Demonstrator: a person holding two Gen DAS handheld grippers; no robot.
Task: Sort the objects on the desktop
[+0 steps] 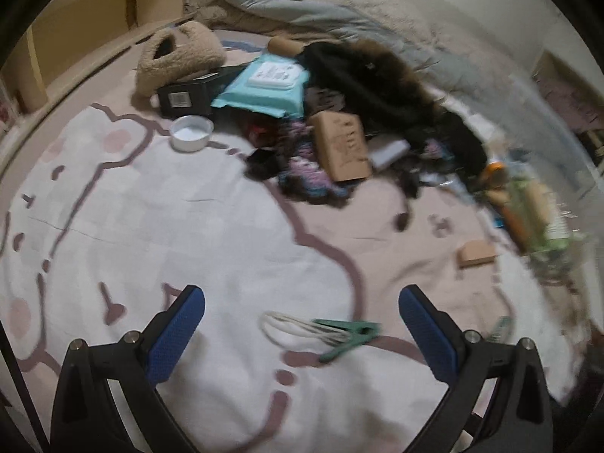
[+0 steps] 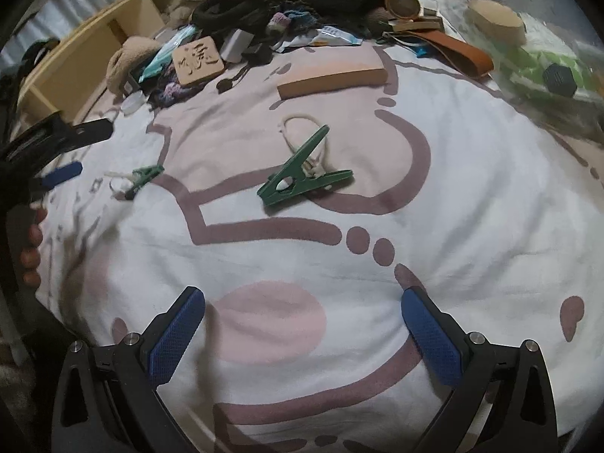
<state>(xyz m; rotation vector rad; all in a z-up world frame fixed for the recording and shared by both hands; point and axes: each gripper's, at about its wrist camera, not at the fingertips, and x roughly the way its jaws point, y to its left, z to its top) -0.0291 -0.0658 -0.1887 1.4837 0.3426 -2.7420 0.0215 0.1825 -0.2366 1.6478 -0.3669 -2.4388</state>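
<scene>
Both grippers, left (image 1: pixel 302 302) and right (image 2: pixel 304 304), hover with fingers wide, holding nothing. Green clip (image 2: pixel 304 173) lies mid-bed on the printed sheet (image 2: pixel 472 188). Clutter pile (image 1: pixel 339 120) crowds the far edge.

We see a clothespin (image 2: pixel 302 173) lying on a bedspread (image 2: pixel 472 196), resting over a loop of cord (image 2: pixel 298 124), with a second clothespin (image 2: pixel 145 175) well apart to its left. Behind them lies a flat block (image 2: pixel 332 73). Farther back, a carved tile (image 2: pixel 198 62), a wipes pack (image 1: pixel 264 83) and a small bowl (image 1: pixel 191 133) sit in a clutter of clothing.
</scene>
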